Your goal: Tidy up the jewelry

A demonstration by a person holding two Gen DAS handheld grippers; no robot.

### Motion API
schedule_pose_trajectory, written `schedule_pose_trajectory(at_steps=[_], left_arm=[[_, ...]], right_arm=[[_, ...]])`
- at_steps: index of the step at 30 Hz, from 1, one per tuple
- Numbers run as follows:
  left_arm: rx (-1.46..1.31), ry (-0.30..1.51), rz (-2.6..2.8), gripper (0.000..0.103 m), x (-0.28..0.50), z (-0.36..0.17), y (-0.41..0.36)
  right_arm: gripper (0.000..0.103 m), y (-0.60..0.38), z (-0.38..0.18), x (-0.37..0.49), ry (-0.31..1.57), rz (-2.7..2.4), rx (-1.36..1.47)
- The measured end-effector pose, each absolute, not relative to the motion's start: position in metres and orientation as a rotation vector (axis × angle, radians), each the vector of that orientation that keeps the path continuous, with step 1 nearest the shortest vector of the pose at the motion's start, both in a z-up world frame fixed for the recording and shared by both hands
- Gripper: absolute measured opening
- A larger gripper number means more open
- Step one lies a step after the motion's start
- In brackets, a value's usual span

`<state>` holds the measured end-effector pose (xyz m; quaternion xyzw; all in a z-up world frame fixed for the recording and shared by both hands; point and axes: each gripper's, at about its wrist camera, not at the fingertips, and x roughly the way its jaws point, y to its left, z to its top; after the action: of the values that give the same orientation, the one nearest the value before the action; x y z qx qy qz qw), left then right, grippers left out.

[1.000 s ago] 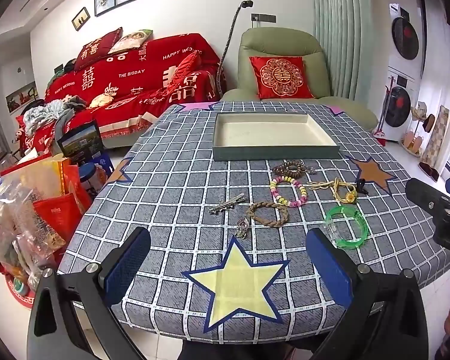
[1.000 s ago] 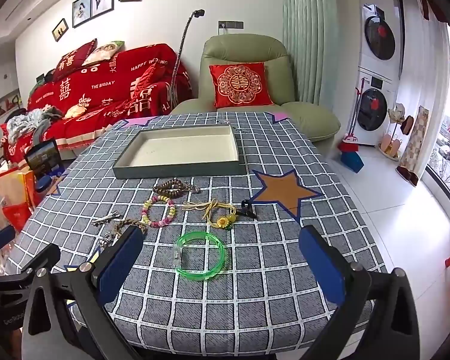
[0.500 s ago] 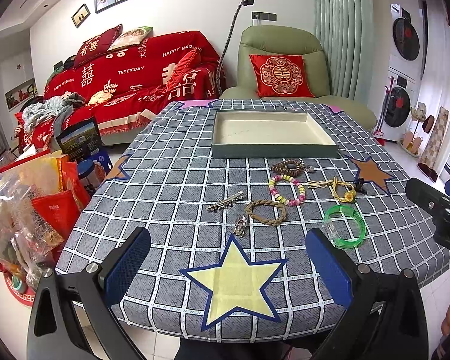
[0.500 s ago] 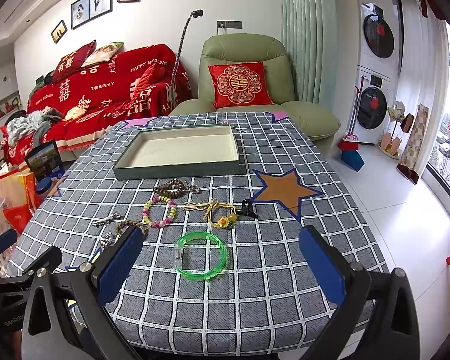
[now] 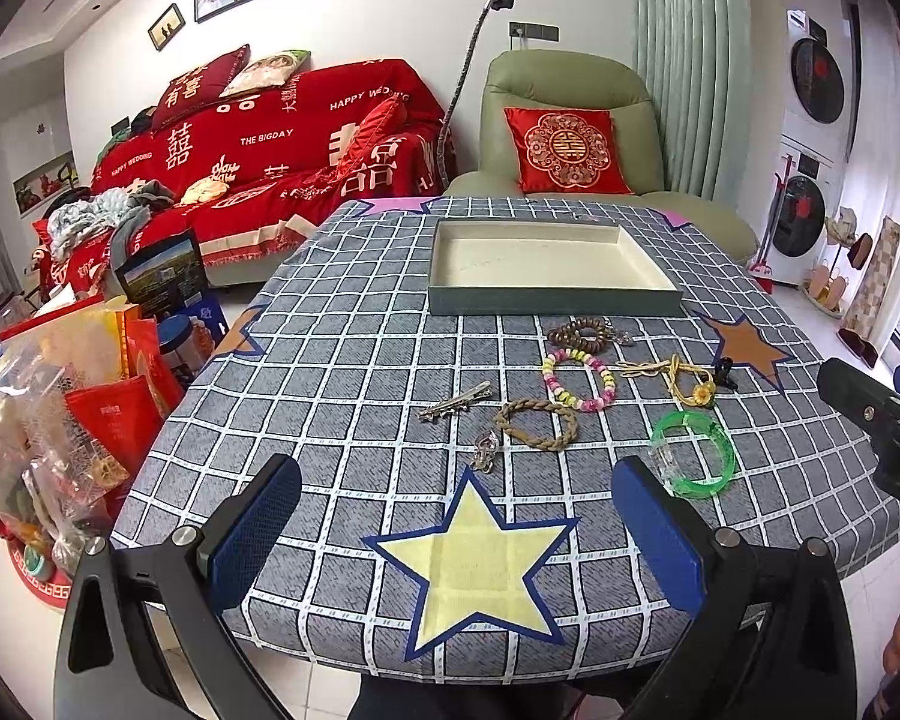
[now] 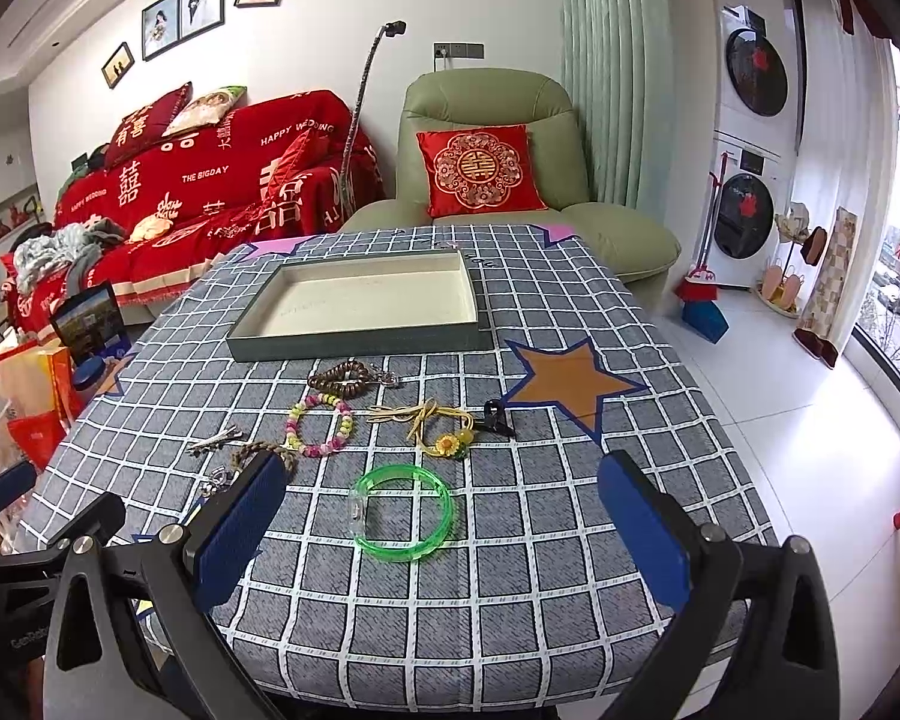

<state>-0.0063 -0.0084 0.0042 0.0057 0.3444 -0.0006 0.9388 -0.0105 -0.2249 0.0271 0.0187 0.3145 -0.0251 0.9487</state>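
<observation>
Both the left gripper [image 5: 456, 531] and the right gripper [image 6: 441, 525] hover at the near table edge with fingers spread wide, gripping nothing. The jewelry lies loose on the checked tablecloth [image 5: 342, 372]: green bangle [image 6: 402, 513], pastel bead bracelet [image 6: 321, 423], braided bracelet [image 5: 536, 423], brown bead bracelet [image 6: 345, 377], and silver hair clip [image 5: 455, 400]. All sit on the near side of the shallow tray [image 5: 555, 300].

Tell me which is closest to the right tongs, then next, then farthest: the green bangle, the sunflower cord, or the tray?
In the right wrist view:
1. Green bangle, just ahead, between the right tongs.
2. Sunflower cord, beyond it in the middle of the table.
3. Tray, at the far end, empty.
</observation>
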Motion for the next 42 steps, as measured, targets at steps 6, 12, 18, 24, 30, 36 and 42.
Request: schedule_pose_trajectory(at_steps=[6, 12, 18, 24, 30, 36, 42], left_arm=[[0.011, 0.705, -0.003, 0.103, -0.0065, 0.0043, -0.0082], [0.006, 0.703, 0.002, 0.103, -0.0061, 0.0044, -0.0053], [0.002, 0.707, 0.006, 0.103, -0.0061, 0.0042, -0.0023], [0.001, 0.708, 0.006, 0.103, -0.0059, 0.0035, -0.0026], [0.000, 0.708, 0.007, 0.103, -0.0059, 0.0037, -0.0027], [0.000, 0.708, 0.007, 0.103, -0.0056, 0.0034, -0.0031], [-0.001, 0.709, 0.007, 0.103, -0.0055, 0.0035, -0.0027]], right_arm=[[0.103, -0.2249, 0.0278, -0.0105, 0.641, -0.051, 0.040], [0.103, -0.2255, 0.0274, -0.0106, 0.640, -0.049, 0.041], [0.103, -0.2247, 0.0271, -0.0113, 0.640, -0.051, 0.043], [0.103, -0.2247, 0.0269, -0.0113, 0.639, -0.049, 0.042], [0.103, -0.2236, 0.0267, -0.0118, 0.641, -0.046, 0.041], [0.103, -0.2227, 0.0269, -0.0119, 0.641, -0.045, 0.043], [0.103, -0.2217, 0.0273, -0.0121, 0.641, -0.044, 0.042]])
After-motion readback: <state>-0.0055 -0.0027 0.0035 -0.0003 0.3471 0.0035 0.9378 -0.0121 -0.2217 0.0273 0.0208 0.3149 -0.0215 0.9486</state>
